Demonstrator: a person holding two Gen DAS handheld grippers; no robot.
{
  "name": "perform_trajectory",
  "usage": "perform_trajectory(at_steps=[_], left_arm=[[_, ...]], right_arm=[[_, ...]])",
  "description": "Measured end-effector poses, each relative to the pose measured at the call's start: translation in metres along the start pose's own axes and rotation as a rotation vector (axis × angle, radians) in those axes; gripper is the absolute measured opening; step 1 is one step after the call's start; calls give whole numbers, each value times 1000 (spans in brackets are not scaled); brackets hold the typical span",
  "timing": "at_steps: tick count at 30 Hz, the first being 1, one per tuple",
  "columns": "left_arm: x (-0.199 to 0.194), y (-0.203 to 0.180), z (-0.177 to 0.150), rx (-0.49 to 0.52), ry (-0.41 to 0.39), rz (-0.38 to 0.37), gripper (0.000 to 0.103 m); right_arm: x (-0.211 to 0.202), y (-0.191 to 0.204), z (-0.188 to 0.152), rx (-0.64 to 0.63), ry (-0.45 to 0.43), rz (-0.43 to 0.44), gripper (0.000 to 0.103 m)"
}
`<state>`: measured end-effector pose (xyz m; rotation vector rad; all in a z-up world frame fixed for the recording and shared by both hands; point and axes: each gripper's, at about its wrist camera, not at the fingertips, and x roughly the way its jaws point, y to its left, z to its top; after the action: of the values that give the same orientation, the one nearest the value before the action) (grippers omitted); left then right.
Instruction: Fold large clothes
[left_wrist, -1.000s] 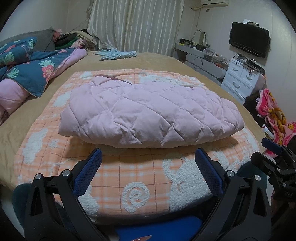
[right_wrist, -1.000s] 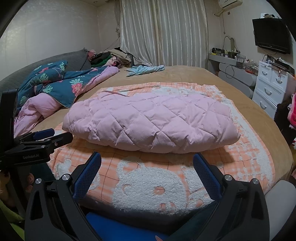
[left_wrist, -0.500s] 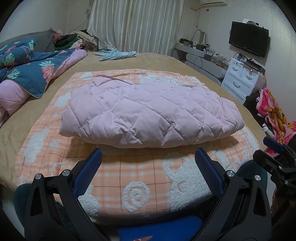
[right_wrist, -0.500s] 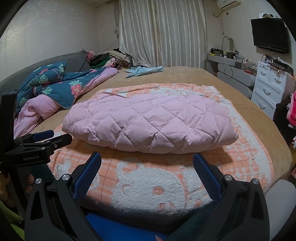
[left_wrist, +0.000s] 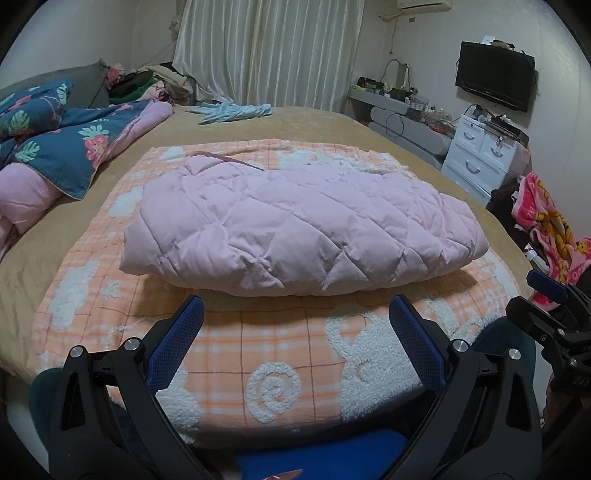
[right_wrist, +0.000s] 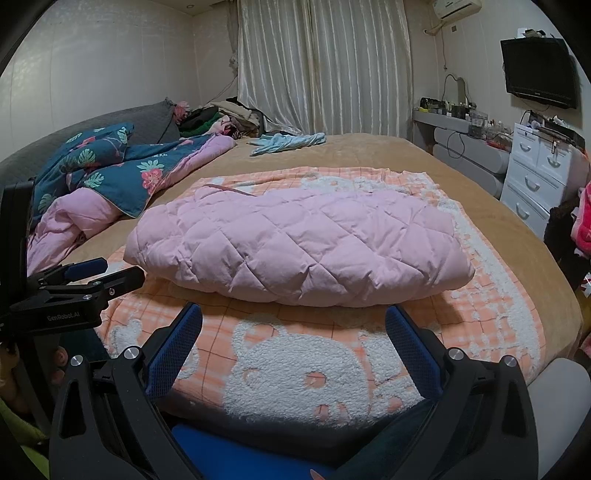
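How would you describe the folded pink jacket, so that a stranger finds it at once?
Start at the big bed with the tan cover, then find the orange checked blanket on it. The pink quilted jacket lies folded on that blanket. Unlike the floral duvet nearby, it is plain, puffy and diamond-stitched.

Left gripper (left_wrist: 295, 317) and right gripper (right_wrist: 293, 325) hover side by side (fingers spread, empty).

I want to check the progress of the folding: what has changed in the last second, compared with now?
Almost nothing. The left gripper and the right gripper both hover open and empty before the folded pink quilted jacket, with only a slight camera drift. The jacket lies as before on the orange checked blanket. Nothing was grasped or released.
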<state>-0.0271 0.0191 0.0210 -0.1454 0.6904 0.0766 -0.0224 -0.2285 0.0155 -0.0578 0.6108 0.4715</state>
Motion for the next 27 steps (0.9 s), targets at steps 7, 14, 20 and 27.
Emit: perform_trajectory(at_steps=[7, 14, 20, 27], left_arm=[[0, 0, 0, 1, -1, 0, 94], [0, 0, 0, 2, -1, 0, 94], [1, 0, -1, 3, -3, 0, 94], [0, 0, -1, 3, -7, 3, 94]], right_arm=[[-2, 1, 2, -2, 1, 2, 99], [-3, 1, 3, 0, 1, 1, 99], [-3, 0, 4, 0, 1, 2, 99], [-3, 1, 3, 0, 0, -1, 99]])
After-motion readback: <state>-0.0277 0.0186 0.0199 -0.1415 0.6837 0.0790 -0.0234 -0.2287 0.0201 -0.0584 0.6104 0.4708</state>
